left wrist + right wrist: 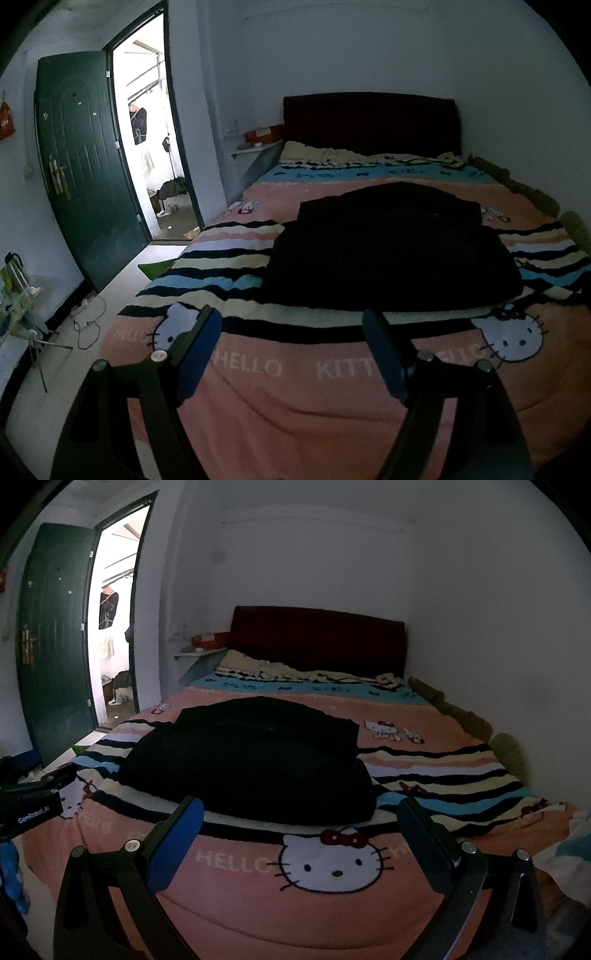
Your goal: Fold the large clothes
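The left tool [291, 325] hangs above the near end of the bed with its blue-padded fingers spread wide and nothing between them; the right tool [301, 814] does the same, jaws wide and empty, with only blanket showing in the gap. Neither touches the cloth. In the right wrist view the left tool's black body also shows at 9 o'clock. Just past both tools, toward 12 o'clock, the black garment [391, 254] lies on the striped cartoon-cat blanket [295, 373], near the middle of the bed, well short of the dark red headboard [369, 118]. It sits as a thick, compact block with a second layer stacked across its far half, so I judge the folding to be largely done. In this dim light I cannot tell whether sleeves or edges still stick out. What remains, at most, is a last fold or tidying.
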Demonstrator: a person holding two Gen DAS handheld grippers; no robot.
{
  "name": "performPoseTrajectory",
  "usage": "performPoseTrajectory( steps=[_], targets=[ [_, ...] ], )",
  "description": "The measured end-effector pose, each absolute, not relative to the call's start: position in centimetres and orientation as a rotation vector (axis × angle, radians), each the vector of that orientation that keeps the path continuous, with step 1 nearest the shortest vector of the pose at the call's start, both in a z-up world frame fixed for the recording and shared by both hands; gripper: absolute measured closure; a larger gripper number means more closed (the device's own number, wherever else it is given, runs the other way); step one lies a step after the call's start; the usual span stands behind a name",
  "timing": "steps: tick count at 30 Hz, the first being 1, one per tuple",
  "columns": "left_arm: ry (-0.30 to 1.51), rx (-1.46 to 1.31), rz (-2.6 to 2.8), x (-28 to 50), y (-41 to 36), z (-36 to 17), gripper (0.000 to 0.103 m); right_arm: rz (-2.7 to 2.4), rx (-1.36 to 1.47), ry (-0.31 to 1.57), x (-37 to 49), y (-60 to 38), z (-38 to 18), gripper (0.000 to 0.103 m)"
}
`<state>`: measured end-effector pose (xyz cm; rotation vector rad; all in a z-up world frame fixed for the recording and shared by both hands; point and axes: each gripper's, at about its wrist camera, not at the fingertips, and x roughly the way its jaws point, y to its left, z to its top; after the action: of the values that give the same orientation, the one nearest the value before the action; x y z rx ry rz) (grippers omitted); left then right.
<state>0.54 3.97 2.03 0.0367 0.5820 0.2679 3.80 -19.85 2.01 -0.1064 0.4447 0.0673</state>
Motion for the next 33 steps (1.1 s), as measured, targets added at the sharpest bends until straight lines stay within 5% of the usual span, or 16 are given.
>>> performPoseTrajectory(
  steps=[33],
  targets=[
    [0.661, 0.008, 0.261, 2.5, 5.7, -1.9, 0.026, 0.045, -0.090, 0.571, 7.2, -20.8, -2.1, 0.000]
  ],
)
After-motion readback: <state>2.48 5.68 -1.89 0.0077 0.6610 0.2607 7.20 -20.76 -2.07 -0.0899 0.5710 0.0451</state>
